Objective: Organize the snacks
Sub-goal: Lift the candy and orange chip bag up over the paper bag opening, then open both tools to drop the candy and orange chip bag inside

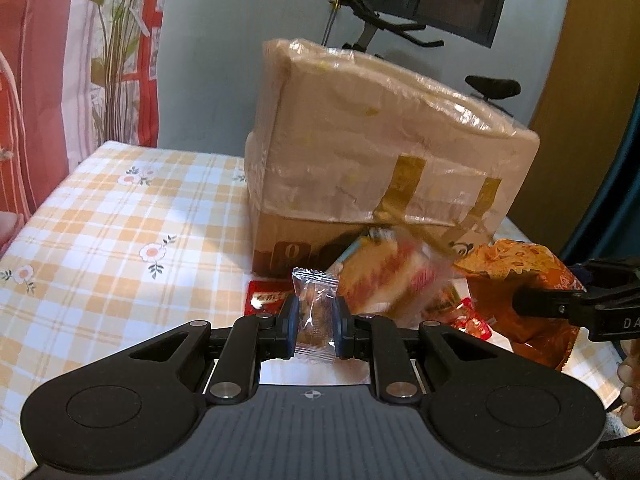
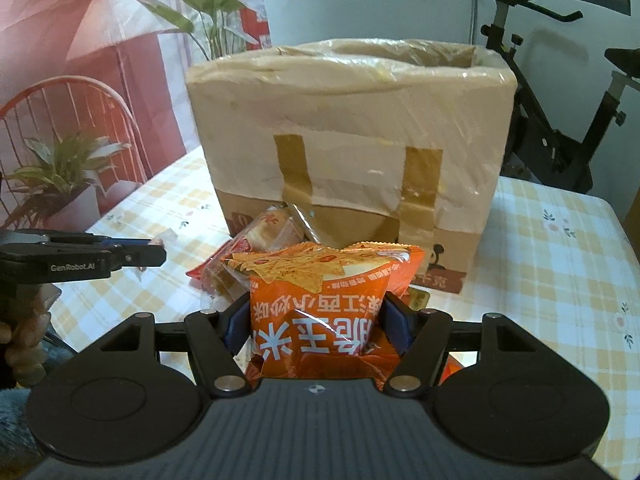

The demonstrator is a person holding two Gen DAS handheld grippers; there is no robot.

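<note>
- Left wrist view: my left gripper (image 1: pixel 316 322) is pinched almost fully together on a small clear-wrapped sweet (image 1: pixel 314 312). The blue pads press its middle, so the crimped ends stand free above and below. I hold it upright like this so that, I judge, it can drop cleanly into the cardboard box (image 1: pixel 384 160) behind it.
- Same view: the other snacks lie heaped on the checked tablecloth (image 1: pixel 120 220) against the box's front, near both hands. The right gripper (image 1: pixel 520 304) enters from the right beside the orange bag.
- Right wrist view: my right gripper (image 2: pixel 316 320) is clamped at a middling width on the orange chip bag (image 2: pixel 320 300), whose puffy body keeps the jaws apart. The box's open top faces upward, so I judge that both loads must clear its rim.
</note>
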